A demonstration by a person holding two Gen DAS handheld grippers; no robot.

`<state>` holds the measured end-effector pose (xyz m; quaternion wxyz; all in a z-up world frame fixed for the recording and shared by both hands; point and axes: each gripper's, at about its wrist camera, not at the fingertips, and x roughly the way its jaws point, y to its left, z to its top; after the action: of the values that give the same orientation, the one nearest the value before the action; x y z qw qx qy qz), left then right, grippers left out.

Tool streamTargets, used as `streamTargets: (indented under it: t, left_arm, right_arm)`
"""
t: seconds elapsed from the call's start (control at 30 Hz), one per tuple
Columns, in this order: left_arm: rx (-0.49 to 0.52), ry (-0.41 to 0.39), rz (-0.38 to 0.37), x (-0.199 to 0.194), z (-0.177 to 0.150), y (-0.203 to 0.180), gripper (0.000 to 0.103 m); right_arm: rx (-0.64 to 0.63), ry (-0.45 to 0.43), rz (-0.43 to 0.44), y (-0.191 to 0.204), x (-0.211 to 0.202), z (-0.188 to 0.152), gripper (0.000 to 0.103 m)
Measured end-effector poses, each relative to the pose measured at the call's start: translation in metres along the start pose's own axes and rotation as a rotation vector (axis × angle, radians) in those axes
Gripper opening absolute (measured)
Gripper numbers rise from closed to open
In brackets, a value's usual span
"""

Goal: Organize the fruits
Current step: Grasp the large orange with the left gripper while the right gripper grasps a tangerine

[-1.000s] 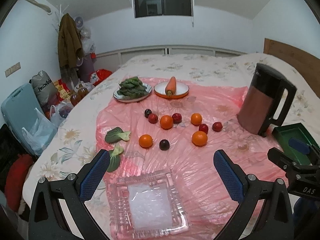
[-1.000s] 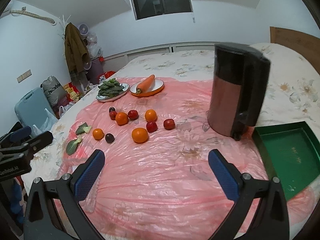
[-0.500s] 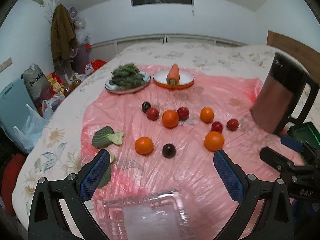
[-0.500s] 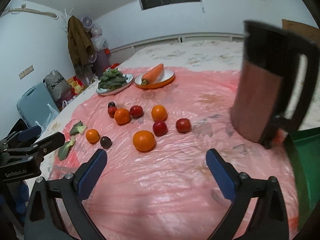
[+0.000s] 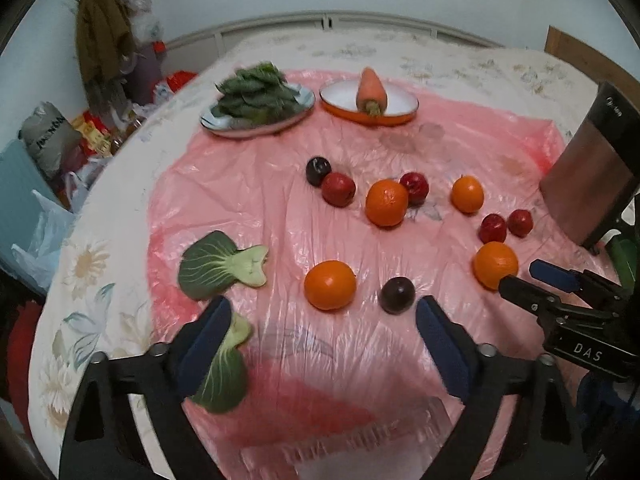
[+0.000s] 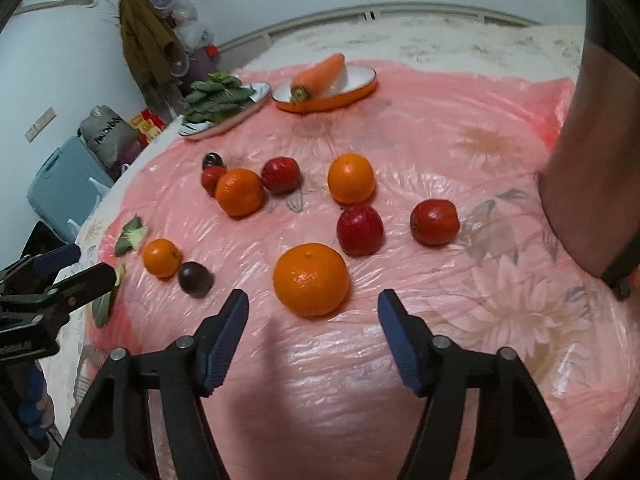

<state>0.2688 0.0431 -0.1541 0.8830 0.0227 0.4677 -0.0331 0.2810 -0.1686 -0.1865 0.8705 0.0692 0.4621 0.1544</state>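
Fruit (image 6: 310, 279) scattered on pink plastic sheet (image 6: 420, 360) covering floral bed (image 5: 460, 54).

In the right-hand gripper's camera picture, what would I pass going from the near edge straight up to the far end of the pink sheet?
Big orange → red apple → smaller orange → carrot in its orange dish.

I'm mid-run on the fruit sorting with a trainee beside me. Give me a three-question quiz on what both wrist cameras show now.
1. True or false: the right tongs are shut on the big orange.
2. How many oranges lie on the pink sheet?
3. Multiple choice: what sits in the orange-rimmed dish? A) leafy greens B) a carrot C) a plum

Key:
1. False; both the right and the left tongs are open and hold nothing.
2. Four.
3. B.
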Motion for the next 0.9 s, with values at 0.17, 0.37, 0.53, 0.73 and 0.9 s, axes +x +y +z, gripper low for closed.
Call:
streamTargets:
  t: [0.17, 0.37, 0.53, 0.73, 0.9]
  left_arm:
    - [0.047, 0.091, -0.027, 0.03, 0.009, 0.002, 0.067]
    - [0.087, 0.165, -0.045, 0.061, 0.016, 0.003, 0.054]
    - [0.103, 0.207, -0.047, 0.075, 0.013, 0.0, 0.042]
    - [0.1, 0.207, -0.049, 0.074, 0.011, 0.0, 0.034]
    - [0.07, 0.19, -0.044, 0.062, 0.013, 0.002, 0.034]
  right_arm:
    - [0.02, 0.048, -0.026, 0.003, 0.014, 0.007, 0.103]
    - [0.036, 0.085, -0.052, 0.005, 0.028, 0.011, 0.103]
    - [0.05, 0.103, -0.066, 0.002, 0.037, 0.012, 0.099]
    - [0.087, 0.091, -0.027, -0.009, 0.032, 0.014, 0.081]
    - [0.115, 0.08, 0.021, -0.015, 0.018, 0.014, 0.081]
